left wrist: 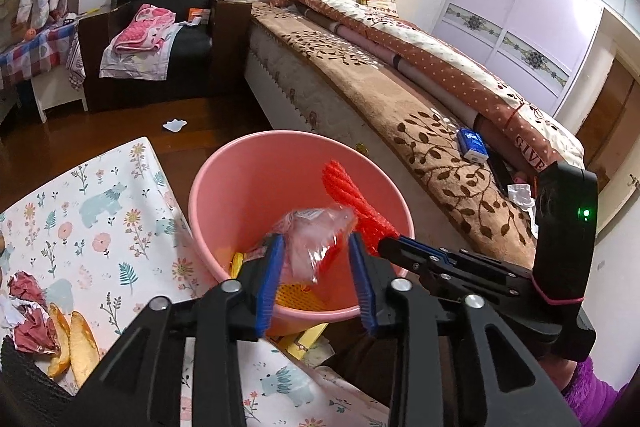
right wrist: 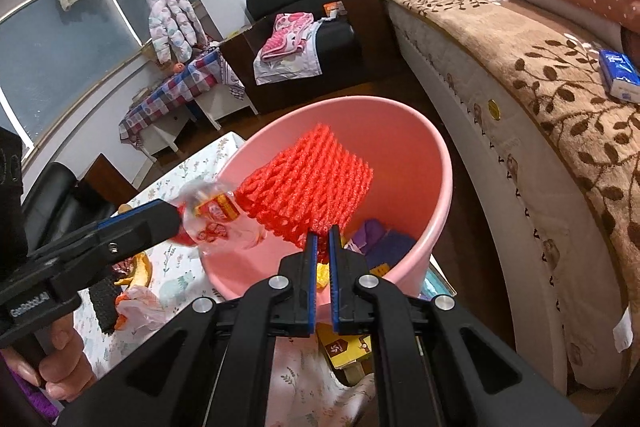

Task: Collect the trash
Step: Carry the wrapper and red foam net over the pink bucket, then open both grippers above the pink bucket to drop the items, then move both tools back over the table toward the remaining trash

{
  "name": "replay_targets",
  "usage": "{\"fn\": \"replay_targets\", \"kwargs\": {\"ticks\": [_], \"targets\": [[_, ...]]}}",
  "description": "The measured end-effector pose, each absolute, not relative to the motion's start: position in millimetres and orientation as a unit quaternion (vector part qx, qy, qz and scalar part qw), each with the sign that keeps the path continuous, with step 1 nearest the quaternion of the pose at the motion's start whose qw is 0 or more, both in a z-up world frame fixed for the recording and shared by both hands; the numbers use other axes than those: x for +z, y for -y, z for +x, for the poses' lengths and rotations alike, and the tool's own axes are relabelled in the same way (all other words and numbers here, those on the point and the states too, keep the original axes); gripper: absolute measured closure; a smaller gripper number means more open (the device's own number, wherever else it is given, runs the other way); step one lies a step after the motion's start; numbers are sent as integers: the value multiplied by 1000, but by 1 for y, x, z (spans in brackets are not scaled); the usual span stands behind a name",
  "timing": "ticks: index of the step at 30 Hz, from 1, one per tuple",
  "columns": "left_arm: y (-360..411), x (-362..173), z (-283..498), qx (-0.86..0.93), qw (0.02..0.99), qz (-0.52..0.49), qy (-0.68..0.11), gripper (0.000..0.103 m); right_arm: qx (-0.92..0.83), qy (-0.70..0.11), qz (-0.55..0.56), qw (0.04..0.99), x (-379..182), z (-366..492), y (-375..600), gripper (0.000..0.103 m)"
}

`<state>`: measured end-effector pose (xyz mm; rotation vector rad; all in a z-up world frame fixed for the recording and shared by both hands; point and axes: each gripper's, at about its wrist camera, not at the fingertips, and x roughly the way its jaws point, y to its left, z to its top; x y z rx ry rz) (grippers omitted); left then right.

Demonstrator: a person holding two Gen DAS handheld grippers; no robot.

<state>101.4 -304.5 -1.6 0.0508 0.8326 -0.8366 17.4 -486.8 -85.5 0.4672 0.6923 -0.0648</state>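
Left gripper [left wrist: 316, 259]: jaws spread over the bin, pads clear of the wrapper between them, nothing clamped.
Wrapper [left wrist: 320, 247]: clear plastic with red print, crumpled, between the blue pads above the bin mouth; in the right wrist view, just at the tip of the left tool.
Right gripper [right wrist: 323, 247]: pinched tight on the near edge of the net, held over the bin.
Net [right wrist: 308, 183]: red foam mesh, sticking up and away from the jaws, inside the bin's rim line.
Bin [left wrist: 224, 167]: pink, round, on the floor between table and bed; yellow and purple scraps at the bottom.
Table [left wrist: 100, 211]: floral cloth, near left of the bin.
Peels [left wrist: 76, 339]: orange, on the table's near left, beside crumpled red paper [left wrist: 30, 307].
Bed [left wrist: 380, 87]: right, brown leaf blanket, blue tissue pack [left wrist: 474, 143] on it.
Floor scrap [left wrist: 175, 125]: white, far, well apart from the bin.
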Motion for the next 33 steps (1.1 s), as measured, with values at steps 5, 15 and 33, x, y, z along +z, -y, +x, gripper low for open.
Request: {"fn": "replay_targets", "kwargs": {"ticks": [5, 15, 33], "targets": [[296, 1, 105, -389, 834, 17, -390, 61, -37, -343, 225, 911, -87, 20, 486, 97], [265, 13, 105, -374, 846, -1, -380, 56, -36, -335, 224, 914, -79, 20, 481, 78], [122, 39, 102, -248, 903, -38, -349, 51, 35, -319, 189, 928, -56, 20, 419, 78]]}}
